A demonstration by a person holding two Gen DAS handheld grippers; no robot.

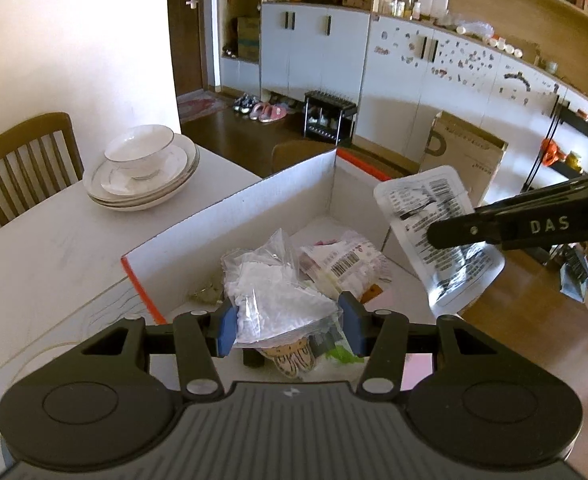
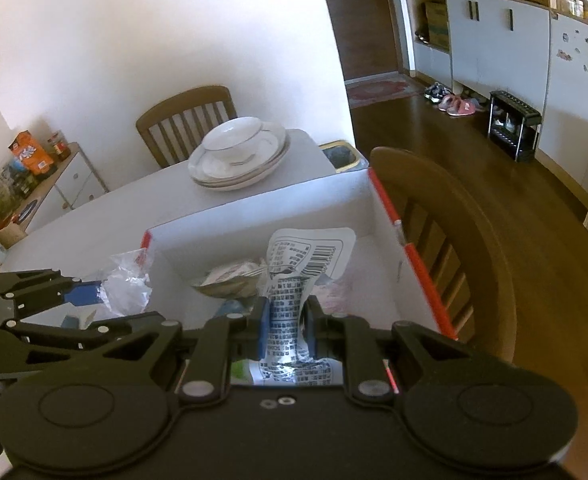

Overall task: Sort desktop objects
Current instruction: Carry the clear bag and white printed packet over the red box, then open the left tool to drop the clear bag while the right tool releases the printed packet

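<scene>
My left gripper (image 1: 287,330) is shut on a clear bag of white pellets (image 1: 277,300), held over the near side of an open white cardboard box (image 1: 229,216) with orange edges. That bag shows at the left of the right wrist view as crumpled clear plastic (image 2: 127,290) in the left gripper (image 2: 93,294). My right gripper (image 2: 285,334) is shut on a flat printed silver pouch (image 2: 294,276) with a barcode, above the box (image 2: 253,216). The pouch (image 1: 434,236) hangs at the box's right edge in the left wrist view. Several packets (image 1: 346,268) lie inside the box.
A stack of white plates with a bowl (image 1: 143,168) stands on the white table (image 1: 45,248) behind the box. Wooden chairs stand at the table's far side (image 1: 25,156) and right of the box (image 2: 450,216). A bin (image 2: 340,156) sits behind the table's corner.
</scene>
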